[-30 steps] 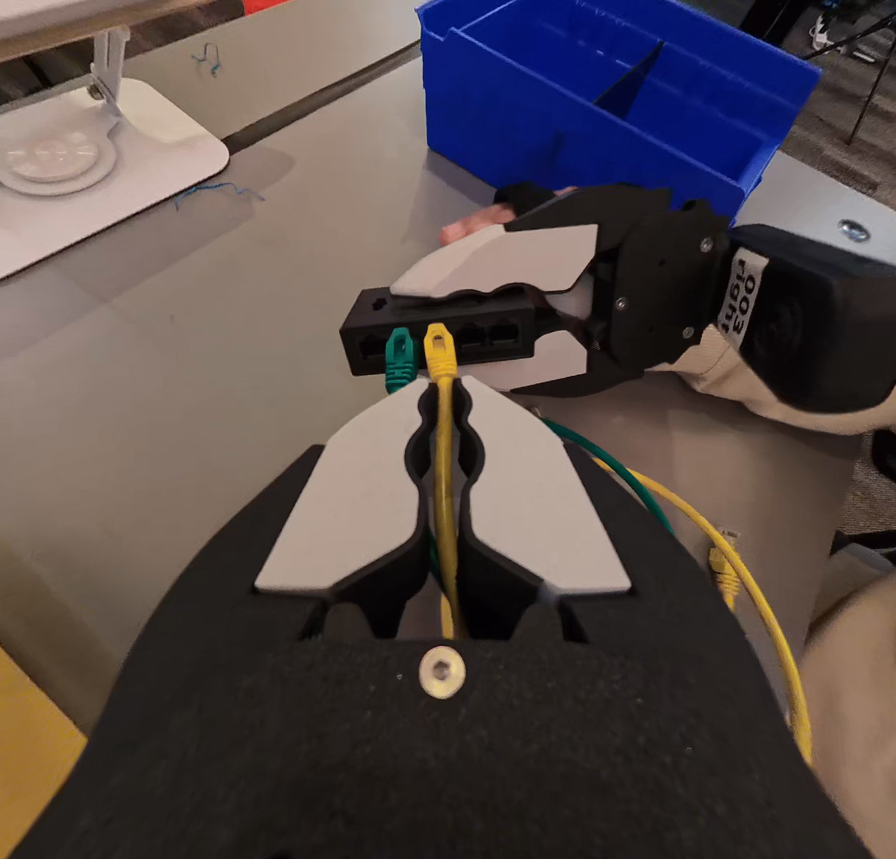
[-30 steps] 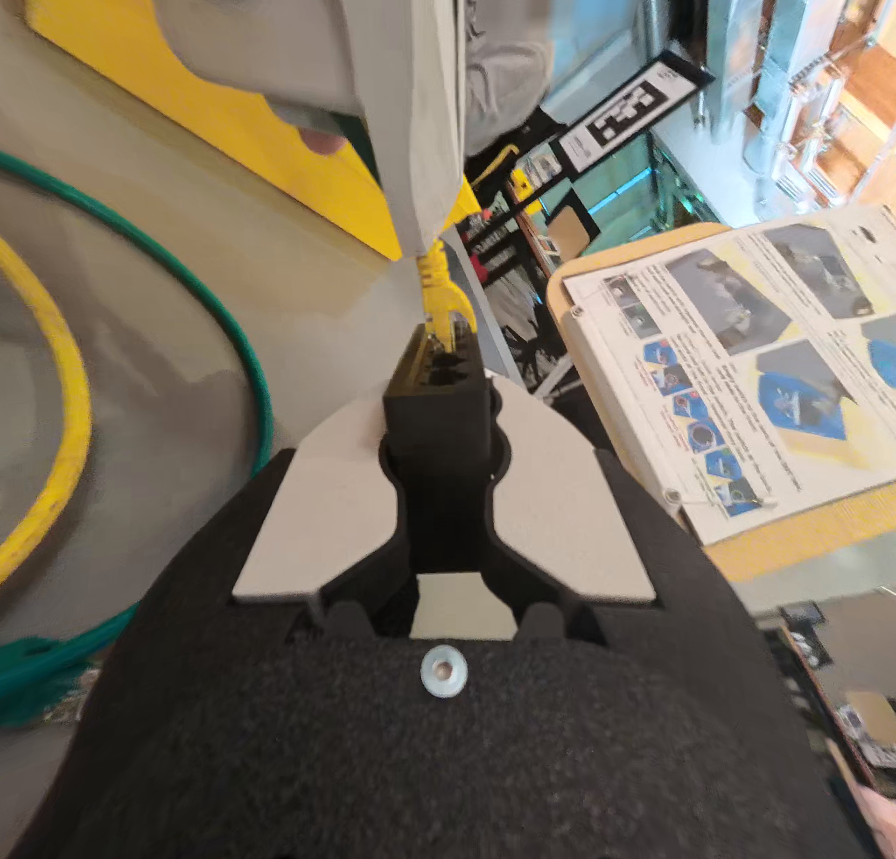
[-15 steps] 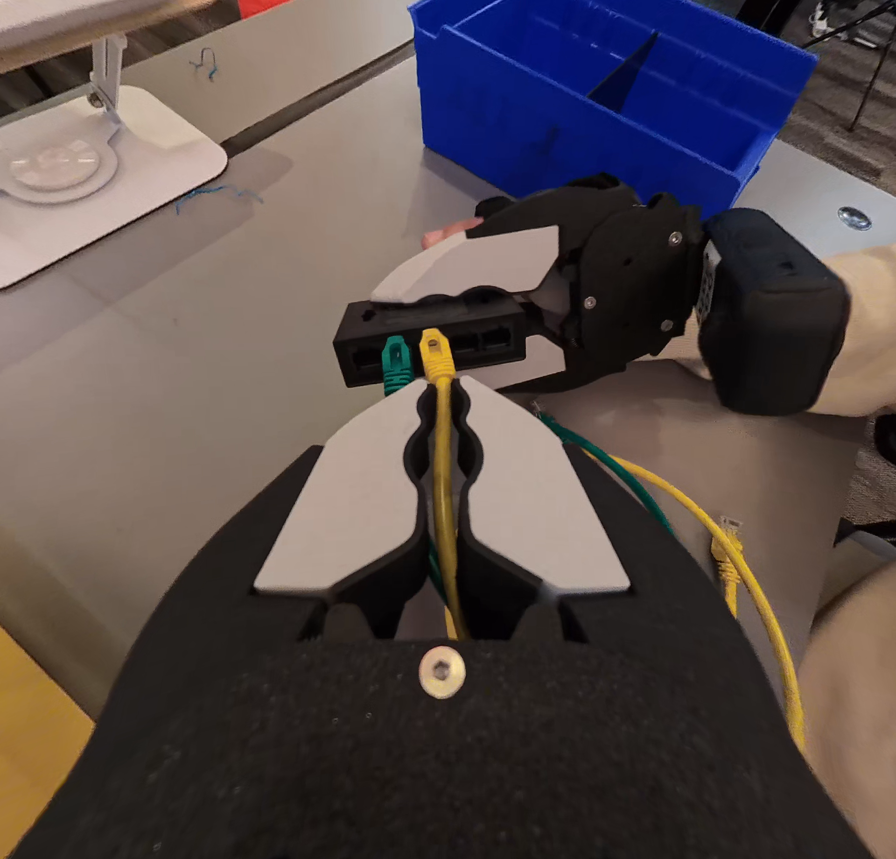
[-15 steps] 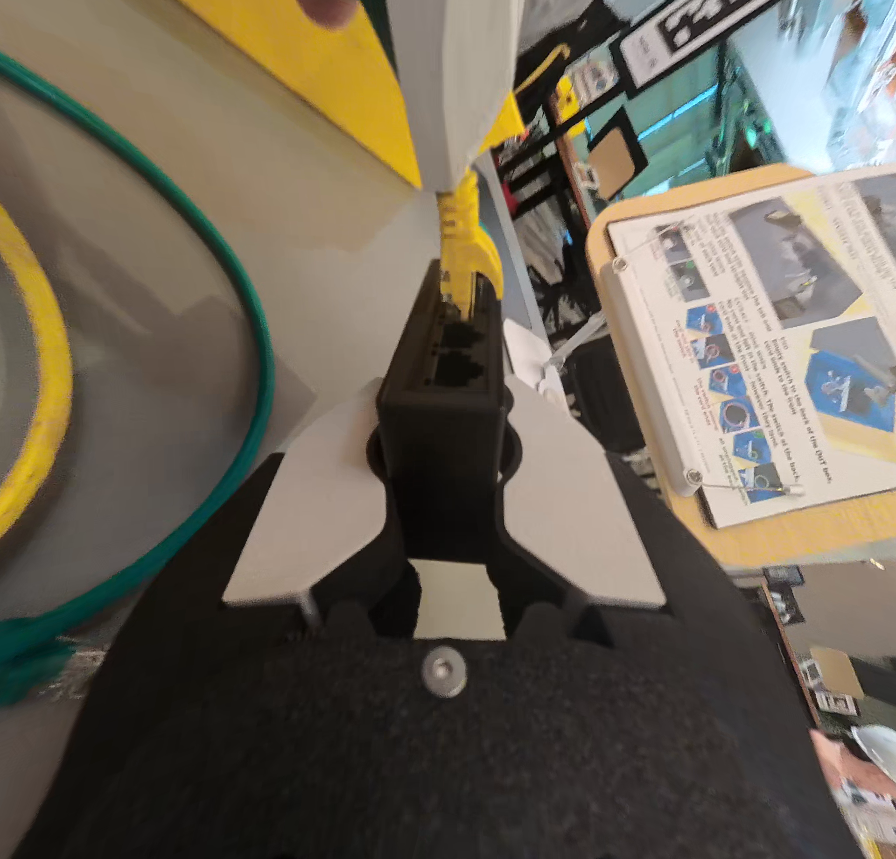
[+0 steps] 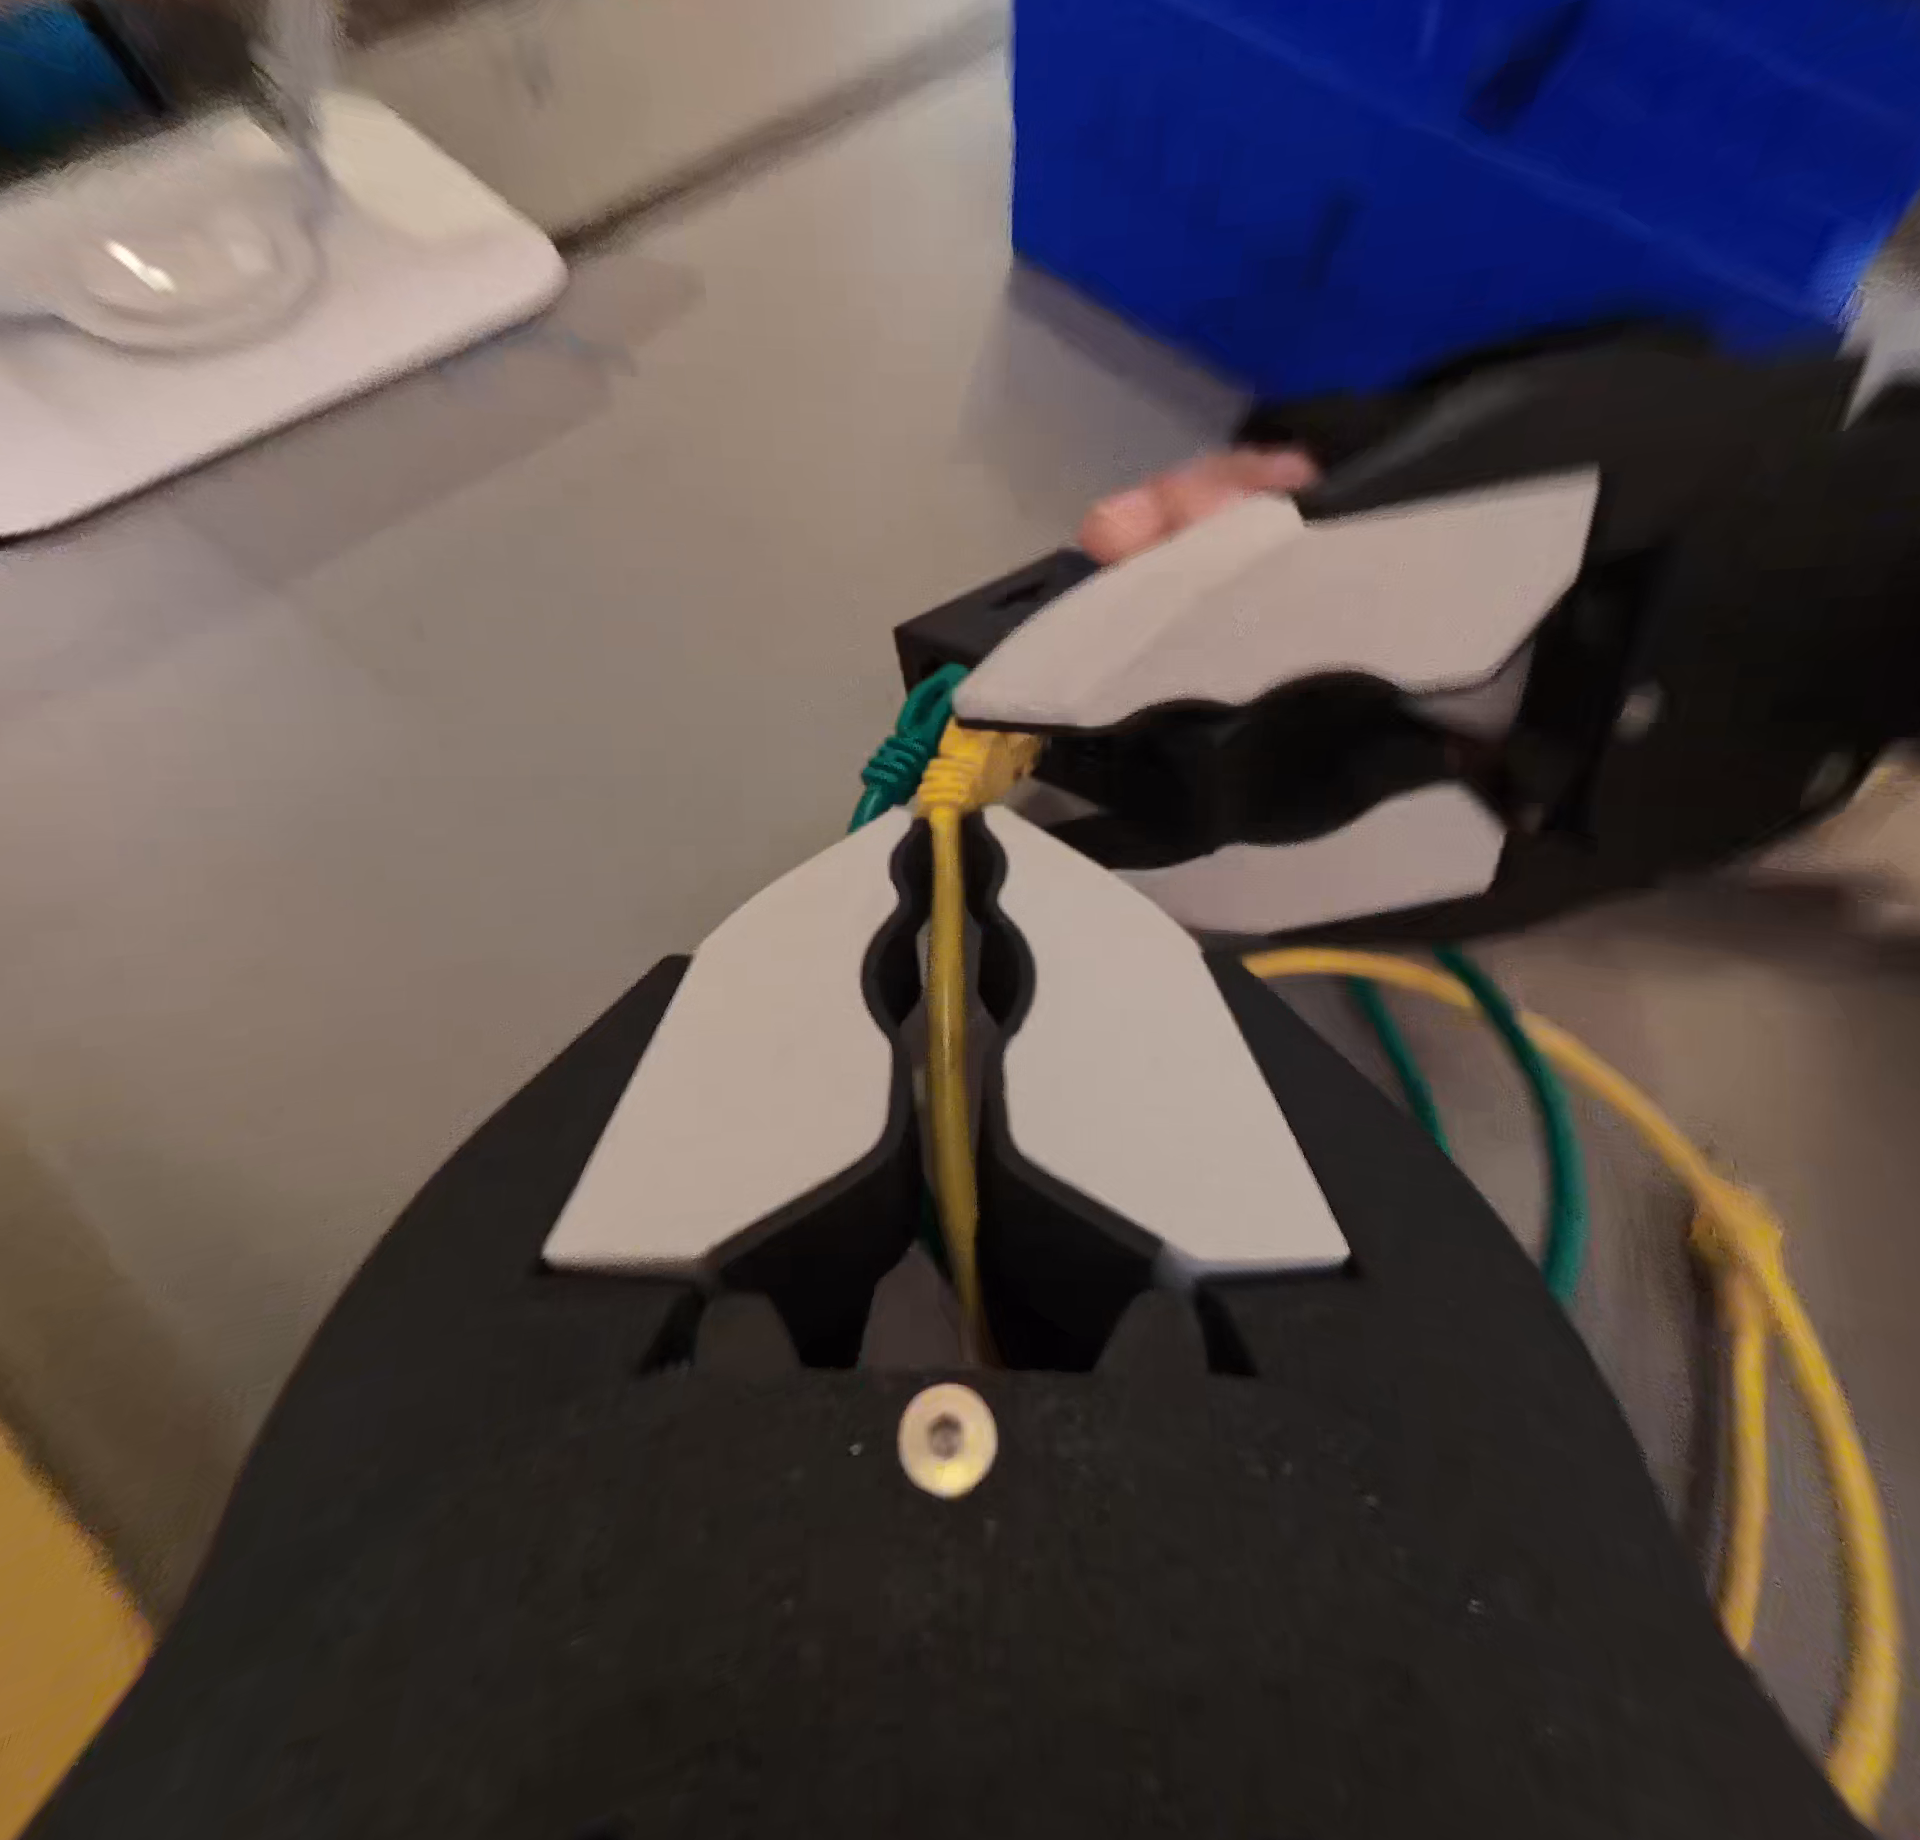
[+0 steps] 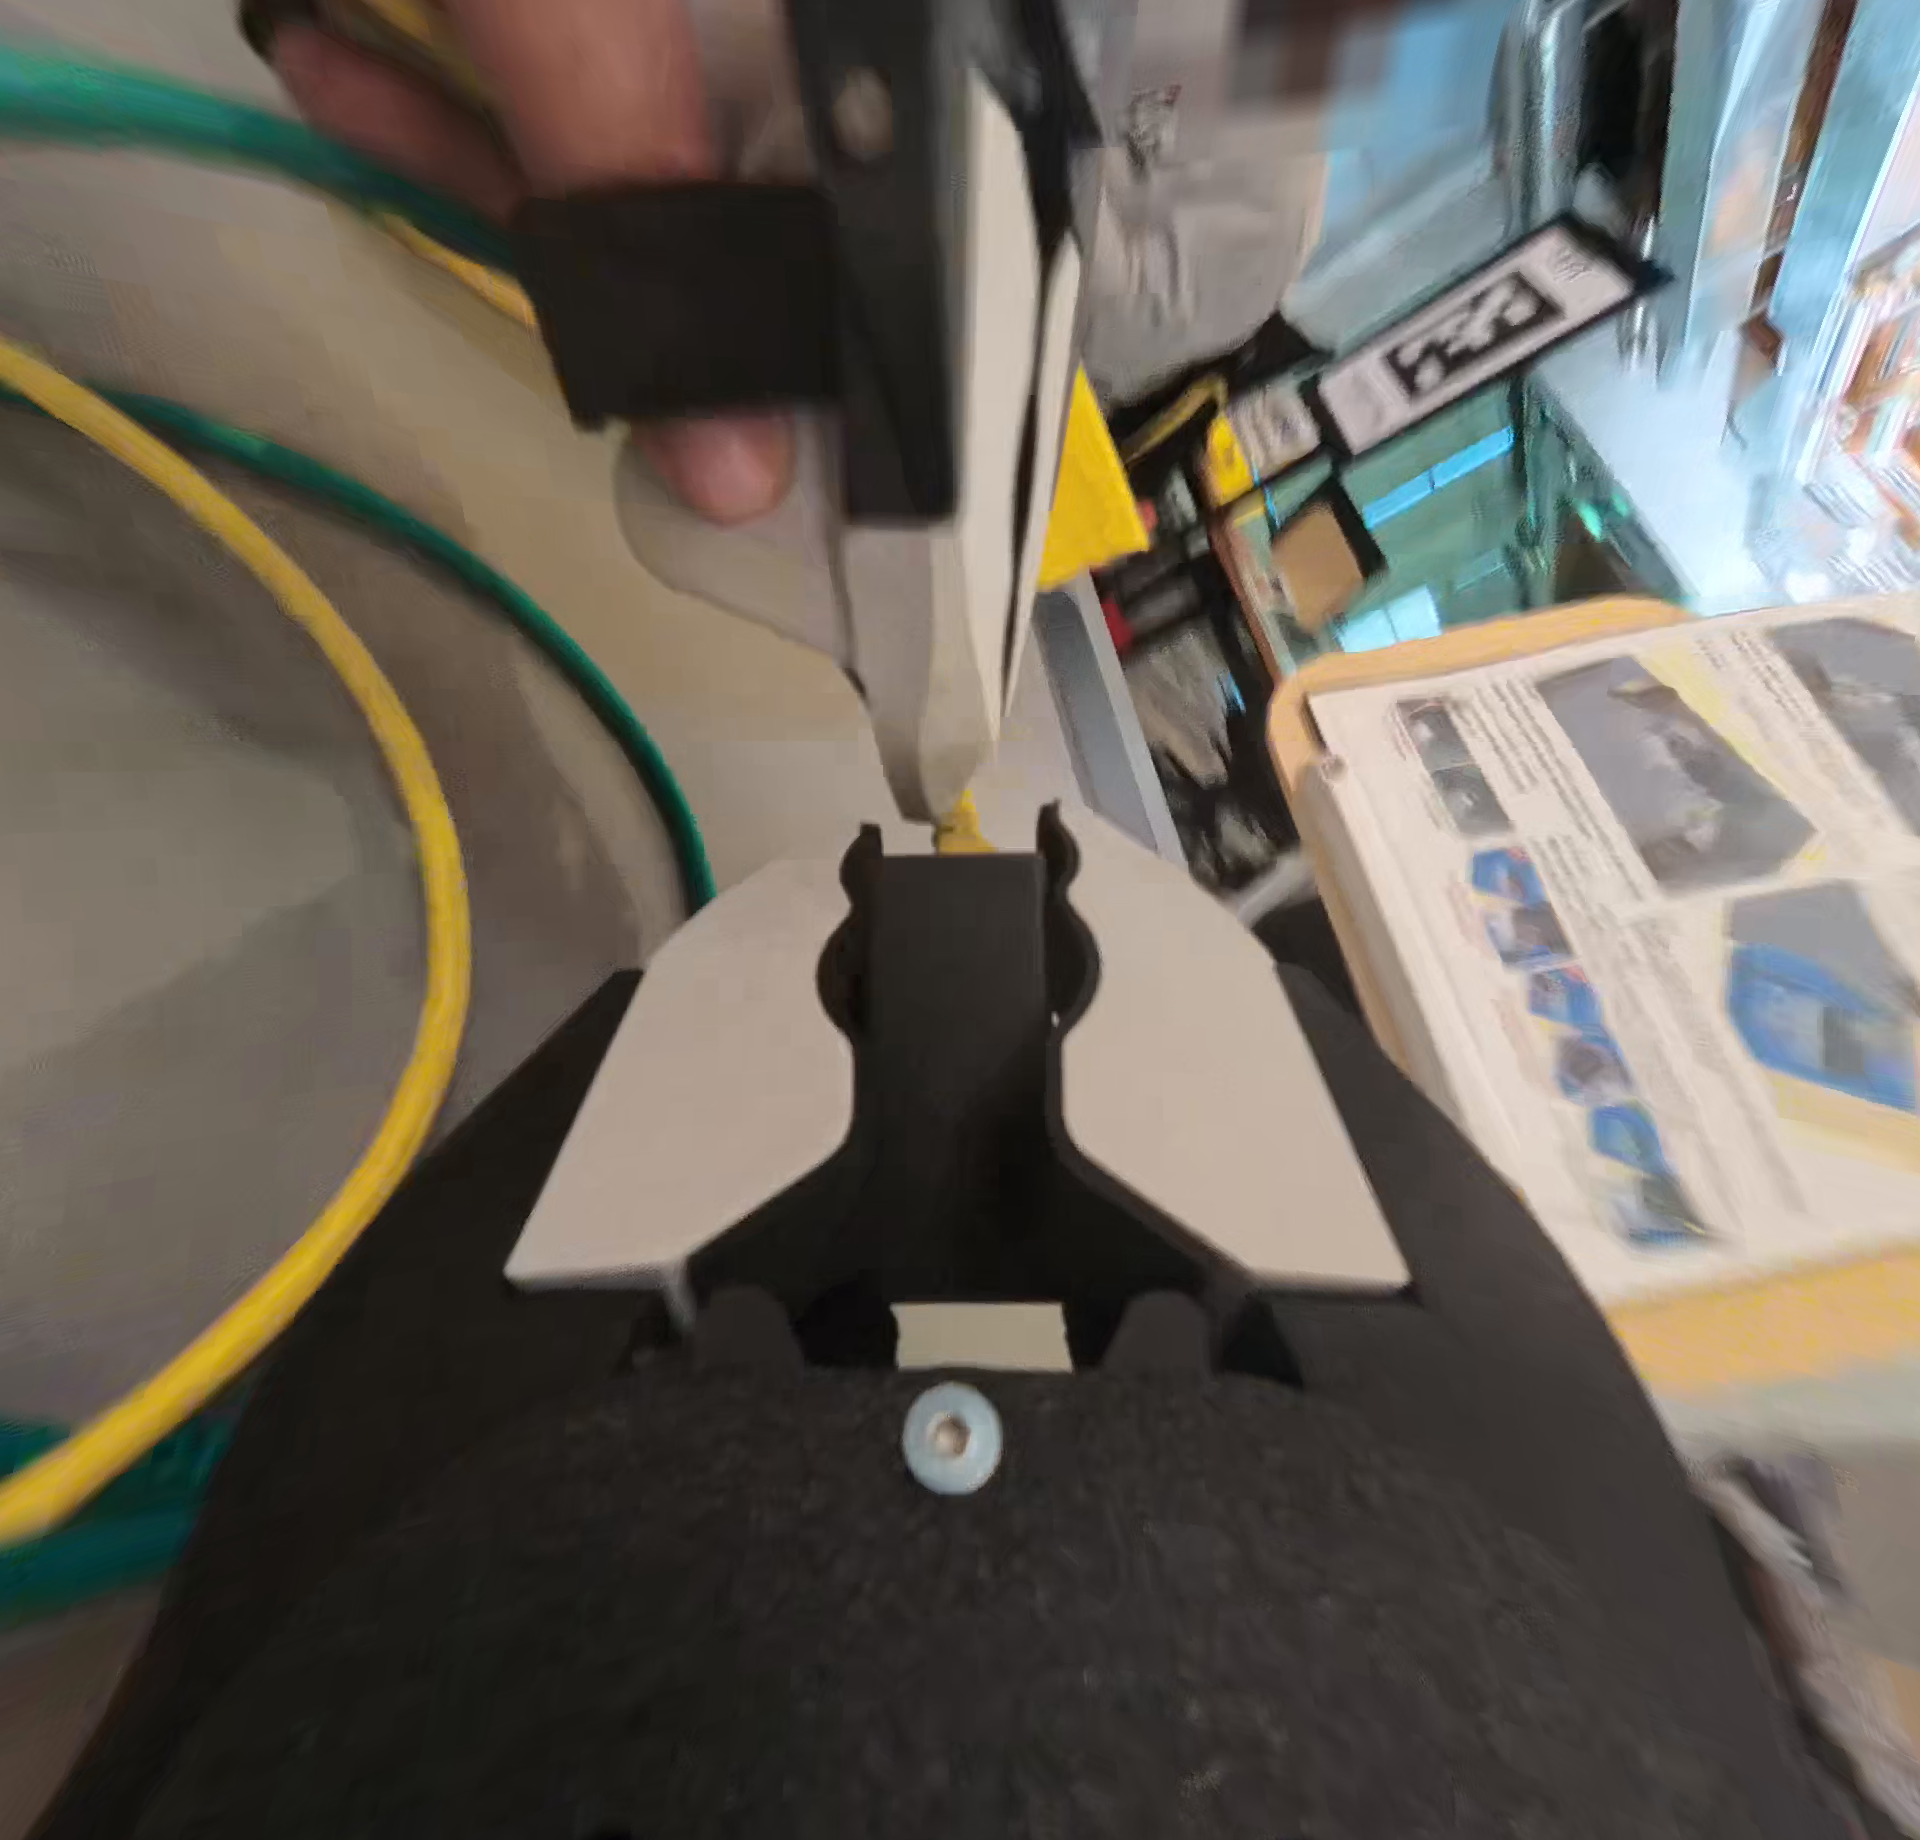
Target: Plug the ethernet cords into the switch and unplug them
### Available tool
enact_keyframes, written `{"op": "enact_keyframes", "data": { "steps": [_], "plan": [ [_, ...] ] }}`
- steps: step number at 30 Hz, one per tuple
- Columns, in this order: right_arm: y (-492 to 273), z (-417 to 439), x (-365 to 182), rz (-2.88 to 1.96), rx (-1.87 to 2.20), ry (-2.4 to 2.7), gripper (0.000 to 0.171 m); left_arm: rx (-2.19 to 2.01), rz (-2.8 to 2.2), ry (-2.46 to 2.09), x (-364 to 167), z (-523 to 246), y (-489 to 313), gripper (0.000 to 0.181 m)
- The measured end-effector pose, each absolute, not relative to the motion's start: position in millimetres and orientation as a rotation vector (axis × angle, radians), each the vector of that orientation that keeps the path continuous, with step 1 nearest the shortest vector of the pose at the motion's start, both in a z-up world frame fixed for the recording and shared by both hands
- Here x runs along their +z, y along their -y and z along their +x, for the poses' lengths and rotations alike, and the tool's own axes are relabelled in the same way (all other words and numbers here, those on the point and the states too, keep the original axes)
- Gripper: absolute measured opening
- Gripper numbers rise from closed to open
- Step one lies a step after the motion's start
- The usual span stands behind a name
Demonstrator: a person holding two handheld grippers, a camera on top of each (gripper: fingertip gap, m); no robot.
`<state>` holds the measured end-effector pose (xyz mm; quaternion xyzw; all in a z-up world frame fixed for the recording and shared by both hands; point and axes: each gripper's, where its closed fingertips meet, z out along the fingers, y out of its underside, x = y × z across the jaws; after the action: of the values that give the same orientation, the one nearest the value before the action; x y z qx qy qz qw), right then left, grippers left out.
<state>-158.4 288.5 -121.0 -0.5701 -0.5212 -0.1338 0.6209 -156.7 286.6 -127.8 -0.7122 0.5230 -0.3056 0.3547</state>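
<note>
My left gripper (image 5: 940,840) is shut on the yellow ethernet cord (image 5: 951,1063) just behind its plug (image 5: 982,762). The plug bends right toward the port face of the black switch (image 5: 997,601). Blur hides whether it is seated. A green plug (image 5: 914,736) sits in the port beside it. My right gripper (image 6: 956,840) is shut on the switch (image 6: 956,980) and holds it lengthwise; it also shows in the left wrist view (image 5: 1013,767). The left gripper (image 6: 951,751) meets the switch's far end in the right wrist view.
A blue bin (image 5: 1455,128) stands just behind the switch. A white stand base (image 5: 260,263) is at the far left. Loose yellow (image 6: 416,855) and green (image 6: 623,668) cord loops lie on the grey table. A board with a printed sheet (image 6: 1662,907) is off the table's edge.
The right gripper has swung the switch to the right and turned it. The yellow plug now angles sideways at the ports. Both views are blurred by motion.
</note>
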Motion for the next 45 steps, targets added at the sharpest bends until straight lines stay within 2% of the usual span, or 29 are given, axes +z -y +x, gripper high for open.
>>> {"op": "enact_keyframes", "data": {
  "steps": [1,4,11,17,25,34,45],
  "plan": [
    [-294,-157,-120,-1.320,-0.445,1.190,0.030,-0.884,-1.834,-1.257,-124,-158,-288,0.006],
    [-294,-147,-121,-1.404,-0.330,1.128,0.030,-0.815,-1.799,-1.334,-116,-159,-284,0.006],
    [-300,-129,-138,-1.535,-0.465,1.186,0.030,-0.879,-1.890,-1.352,-117,-160,-276,0.006],
    [-307,-117,-148,-1.613,-0.434,1.158,0.048,-0.905,-1.923,-1.332,-104,-169,-278,0.006],
    [-291,-134,-129,-1.354,-0.232,1.201,0.033,-1.065,-1.942,-1.433,-95,-174,-262,0.005],
    [-282,-136,-111,-1.312,-0.130,1.165,0.032,-1.089,-1.820,-1.429,-78,-170,-255,0.006],
    [-282,-140,-120,-1.336,-0.113,1.181,0.032,-1.019,-1.844,-1.457,-93,-172,-260,0.006]
  ]
}}
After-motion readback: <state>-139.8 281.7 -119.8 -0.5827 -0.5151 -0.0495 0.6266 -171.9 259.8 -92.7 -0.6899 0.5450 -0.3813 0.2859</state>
